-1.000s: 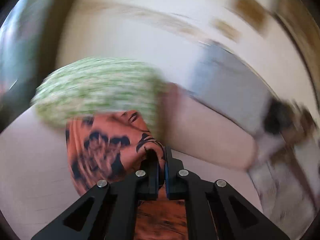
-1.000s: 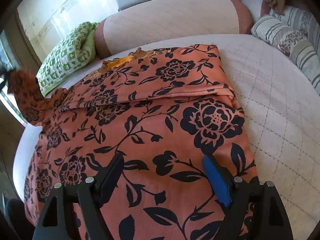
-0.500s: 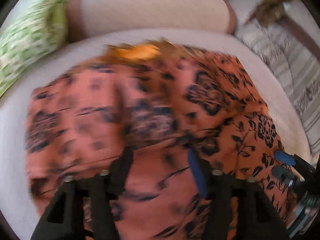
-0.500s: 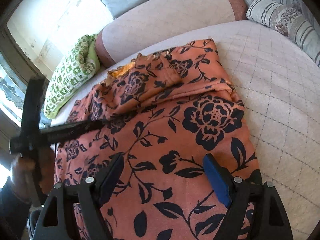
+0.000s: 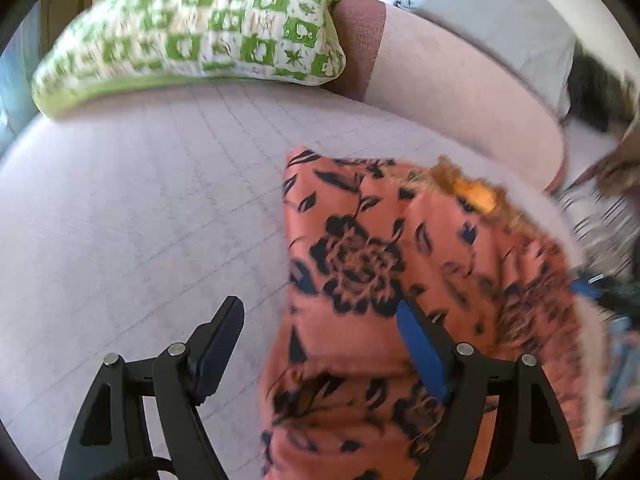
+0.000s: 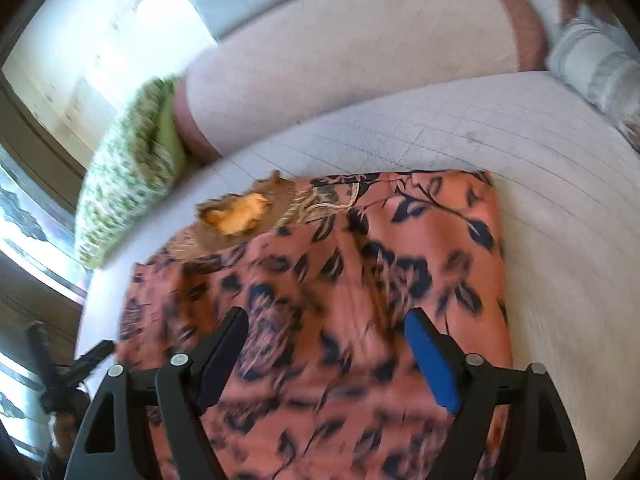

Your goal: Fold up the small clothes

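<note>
Both jaws wide, empty, above garment (image 5: 400, 264).

An orange garment (image 6: 360, 280) with black flowers lies folded flat, filling the frame's lower centre.

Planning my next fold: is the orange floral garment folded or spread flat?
Partly folded: the orange floral garment lies narrowed on the bed, its left side doubled over.
</note>
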A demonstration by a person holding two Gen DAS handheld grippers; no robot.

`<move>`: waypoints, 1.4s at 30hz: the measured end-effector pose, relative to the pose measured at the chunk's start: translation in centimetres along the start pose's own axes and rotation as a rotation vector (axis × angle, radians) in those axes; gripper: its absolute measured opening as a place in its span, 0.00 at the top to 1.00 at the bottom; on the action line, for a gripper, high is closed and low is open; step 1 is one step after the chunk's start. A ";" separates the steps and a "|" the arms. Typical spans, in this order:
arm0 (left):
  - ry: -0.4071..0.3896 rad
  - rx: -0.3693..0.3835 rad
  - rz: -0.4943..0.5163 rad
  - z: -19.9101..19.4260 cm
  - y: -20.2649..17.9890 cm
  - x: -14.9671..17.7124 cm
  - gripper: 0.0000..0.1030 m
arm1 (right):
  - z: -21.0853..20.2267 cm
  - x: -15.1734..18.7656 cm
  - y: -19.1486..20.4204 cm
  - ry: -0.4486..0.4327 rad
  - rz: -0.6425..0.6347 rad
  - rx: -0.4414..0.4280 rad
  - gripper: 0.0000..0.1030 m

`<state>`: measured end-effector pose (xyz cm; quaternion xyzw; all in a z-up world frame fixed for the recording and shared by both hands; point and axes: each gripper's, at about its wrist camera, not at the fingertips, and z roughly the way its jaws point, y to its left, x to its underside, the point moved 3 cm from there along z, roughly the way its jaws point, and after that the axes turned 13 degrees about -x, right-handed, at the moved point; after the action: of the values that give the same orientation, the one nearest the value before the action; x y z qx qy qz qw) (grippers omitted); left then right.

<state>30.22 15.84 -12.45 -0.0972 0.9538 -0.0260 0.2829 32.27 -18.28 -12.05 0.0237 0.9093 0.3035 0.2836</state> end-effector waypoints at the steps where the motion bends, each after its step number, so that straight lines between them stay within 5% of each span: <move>1: -0.002 0.005 -0.007 0.4 -0.2 -0.4 0.23 | 1.1 -0.6 -0.4 0.027 -0.011 0.033 0.22; 5: 0.054 0.034 -0.034 2.7 -0.3 -1.8 0.30 | 4.0 -0.1 -1.2 0.142 -0.020 0.074 0.46; 7: 0.106 0.009 -0.016 4.3 -0.1 -2.2 0.76 | 4.4 0.2 -1.0 0.158 -0.058 0.111 0.60; 10: 0.115 0.028 -0.025 4.7 -0.3 -2.5 0.92 | 4.5 0.2 -0.8 0.191 -0.084 0.127 0.84; 14: 0.016 -0.044 0.021 2.9 -0.9 -3.4 0.97 | 3.4 -0.6 1.4 0.157 -0.170 0.149 0.91; 16: -0.030 -0.107 0.012 2.4 -0.4 -3.3 1.00 | 0.5 -1.5 3.4 0.020 -0.212 0.160 0.90; 18: 0.036 -0.127 -0.036 4.1 0.8 -2.9 1.00 | -0.5 -0.9 2.9 -0.063 -0.190 0.205 0.86; 21: 0.032 -0.101 -0.074 3.9 1.7 -2.4 1.00 | 3.3 2.0 -2.4 0.125 -0.009 0.206 0.82; 23: 0.004 -0.040 -0.059 2.5 1.2 -2.5 0.99 | 1.9 2.3 -2.7 0.046 0.015 0.159 0.69; 24: 0.005 -0.025 -0.050 2.1 1.1 -2.6 0.89 | 1.6 2.2 -2.5 0.045 0.020 0.152 0.42; 25: 0.007 -0.015 -0.040 1.9 0.8 -2.9 0.72 | 1.2 2.1 -2.3 0.038 0.020 0.142 0.28; 27: -0.025 -0.009 -0.025 1.6 0.0 -3.7 0.47 | -0.1 1.1 -1.3 -0.023 -0.018 0.135 0.28; 28: -0.033 -0.021 -0.020 1.8 -0.3 -4.0 0.41 | -0.6 0.3 -1.0 -0.055 -0.024 0.110 0.27; 32: 0.029 -0.015 0.014 3.6 -1.1 -4.6 0.42 | 1.9 -2.3 -1.4 -0.044 -0.004 0.080 0.25; 33: 0.047 -0.015 0.016 4.9 -1.2 -4.7 0.50 | 3.0 -2.4 -1.7 -0.014 -0.012 0.095 0.25; 34: 0.062 -0.027 0.020 5.3 -1.2 -4.7 0.81 | 3.8 -2.4 -2.0 0.016 -0.008 0.100 0.34; 35: 0.080 -0.047 0.025 5.9 -1.2 -4.6 0.89 | 5.0 -2.0 -2.4 0.062 -0.005 0.085 0.51; 36: 0.079 -0.045 0.015 6.1 -1.1 -4.7 0.89 | 5.5 -1.8 -2.2 0.084 -0.025 0.105 0.85; 38: 0.063 -0.055 0.021 6.2 -1.1 -4.8 0.89 | 5.1 -1.8 -1.3 0.055 -0.079 0.147 0.89; 42: 0.031 -0.076 0.007 6.1 -0.8 -4.4 0.88 | 1.3 -1.5 0.0 -0.156 -0.135 0.260 0.86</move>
<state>37.25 15.97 -15.12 -0.1043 0.9587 0.0099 0.2643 34.21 -17.91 -12.20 0.0223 0.9158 0.1606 0.3675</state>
